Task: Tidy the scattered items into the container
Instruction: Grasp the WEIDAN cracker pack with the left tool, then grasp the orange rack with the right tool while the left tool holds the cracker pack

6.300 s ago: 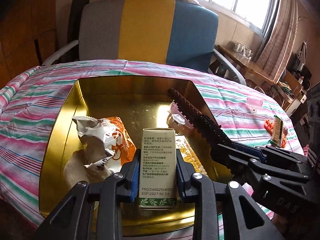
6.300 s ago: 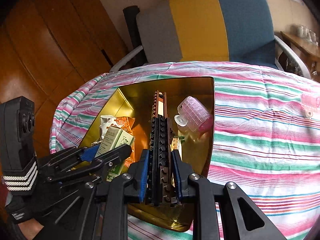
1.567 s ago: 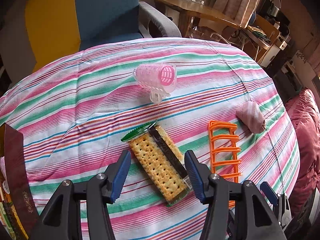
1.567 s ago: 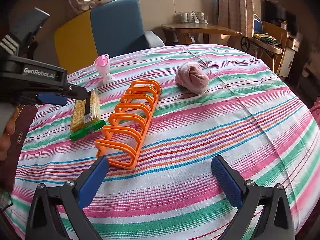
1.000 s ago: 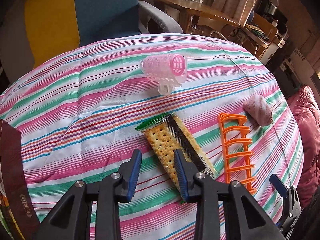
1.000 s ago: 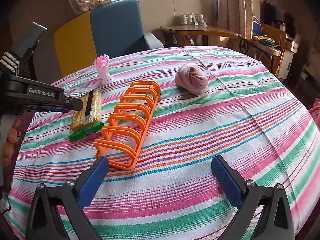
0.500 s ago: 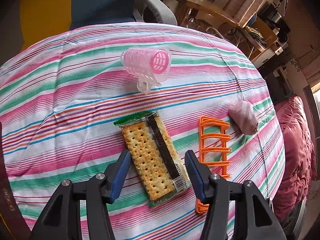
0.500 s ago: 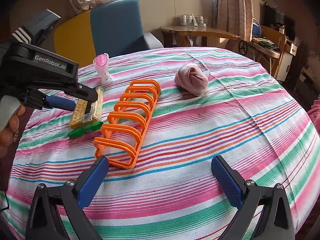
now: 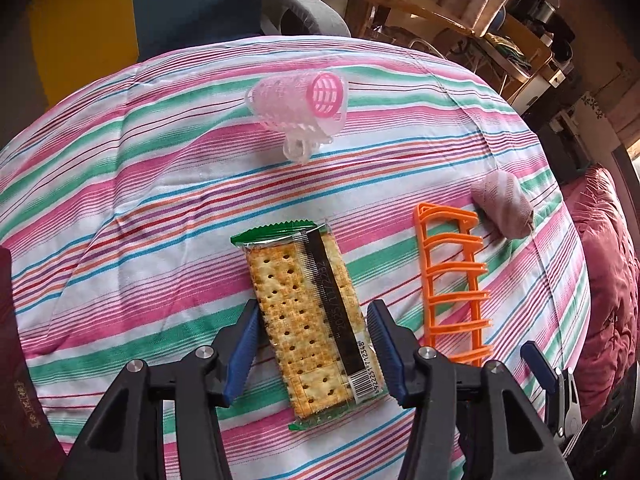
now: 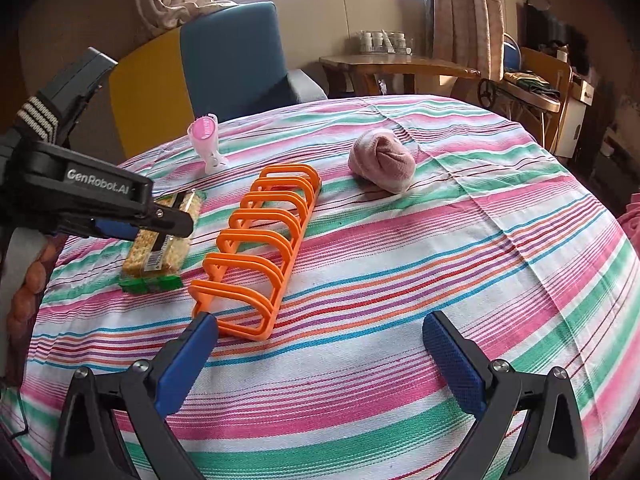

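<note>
With its blue ribbed pads astride the near end of the cracker pack (image 9: pixel 310 322), our left claw (image 9: pixel 313 346) stands part open; its jaws have just been closing a little, the pack between them, and we cannot tell whether the pads touch the wrapper yet. The pack is a flat, clear film sleeve with green crimped ends and a black strip down one side, showing pale, pitted square crackers; it lies flat on the striped cloth (image 9: pixel 140 216).

Just right of the pack lies the orange rack (image 9: pixel 454 282), a hard plastic frame of repeated arched loops on two rails. Beyond the rack's far end sits a soft pink knitted bundle (image 9: pixel 503 210), rolled into a rounded lump. Beyond the pack, well apart from it, lies a pink hair roller (image 9: pixel 298 110), a bristly cylinder in a clear clip.

Our right claw (image 10: pixel 320 354) holds nothing, its jaws wide over bare cloth just off the rack's near end (image 10: pixel 256 248). The woven cloth runs in pink, green, white and thin orange stripes.
</note>
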Demonstrator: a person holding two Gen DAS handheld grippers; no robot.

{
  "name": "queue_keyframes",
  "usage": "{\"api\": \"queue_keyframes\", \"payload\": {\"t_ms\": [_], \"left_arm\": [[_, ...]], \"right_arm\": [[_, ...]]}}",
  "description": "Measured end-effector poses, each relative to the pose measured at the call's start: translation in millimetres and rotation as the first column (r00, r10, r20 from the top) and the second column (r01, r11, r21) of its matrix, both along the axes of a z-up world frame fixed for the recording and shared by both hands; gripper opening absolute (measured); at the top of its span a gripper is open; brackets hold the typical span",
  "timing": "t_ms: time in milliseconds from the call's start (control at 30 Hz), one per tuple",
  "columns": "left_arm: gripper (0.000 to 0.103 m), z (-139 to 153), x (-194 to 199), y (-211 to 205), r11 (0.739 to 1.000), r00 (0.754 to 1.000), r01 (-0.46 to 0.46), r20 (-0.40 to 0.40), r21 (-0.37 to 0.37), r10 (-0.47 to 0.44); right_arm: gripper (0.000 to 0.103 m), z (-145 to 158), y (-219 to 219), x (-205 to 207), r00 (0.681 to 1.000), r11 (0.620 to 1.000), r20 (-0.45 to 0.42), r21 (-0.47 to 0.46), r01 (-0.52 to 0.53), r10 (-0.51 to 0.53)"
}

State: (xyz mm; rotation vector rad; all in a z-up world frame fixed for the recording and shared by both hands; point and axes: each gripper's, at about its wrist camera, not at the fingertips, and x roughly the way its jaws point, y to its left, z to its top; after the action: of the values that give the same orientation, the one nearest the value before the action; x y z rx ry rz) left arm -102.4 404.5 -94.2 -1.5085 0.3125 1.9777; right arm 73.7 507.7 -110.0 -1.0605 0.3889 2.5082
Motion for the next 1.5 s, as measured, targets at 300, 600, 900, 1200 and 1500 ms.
{"api": "queue_keyframes", "payload": {"t_ms": [300, 600, 900, 1200, 1500], "left_arm": [[0.055, 4.0, 31.1, -77.9, 0.999, 0.998, -0.04, -0.052, 0.016, 0.041], [0.055, 4.1, 61.1, -124.3, 0.997, 0.993, -0.06, -0.101, 0.038, 0.064], [0.055, 1.0, 86.6, -140.1, 1.0, 0.985, -0.01, -0.17, 0.026, 0.015], [0.057, 8.6, 90.9, -142.7, 0.997, 0.989, 0.049, -0.141, 0.068, -0.039], [0.062, 13.1, 75.6, -133.3, 0.997, 0.988, 0.058, -0.146, 0.052, -0.05]], "right_arm": [[0.102, 7.9, -2.9, -14.3, 0.998, 0.999, 0.067, -0.029, 0.022, -0.02], [0.08, 6.6, -4.4, -65.0, 0.991, 0.998, 0.123, 0.001, 0.059, -0.058], [0.05, 12.6, -32.4, -60.1, 0.986, 0.997, 0.148, 0.006, -0.078, 0.077], [0.051, 14.6, -71.5, -11.2, 0.973, 0.98, 0.122, -0.059, -0.188, 0.194], [0.069, 15.3, -77.3, 6.5, 0.982, 0.986, 0.086, -0.044, -0.162, 0.165]]}}
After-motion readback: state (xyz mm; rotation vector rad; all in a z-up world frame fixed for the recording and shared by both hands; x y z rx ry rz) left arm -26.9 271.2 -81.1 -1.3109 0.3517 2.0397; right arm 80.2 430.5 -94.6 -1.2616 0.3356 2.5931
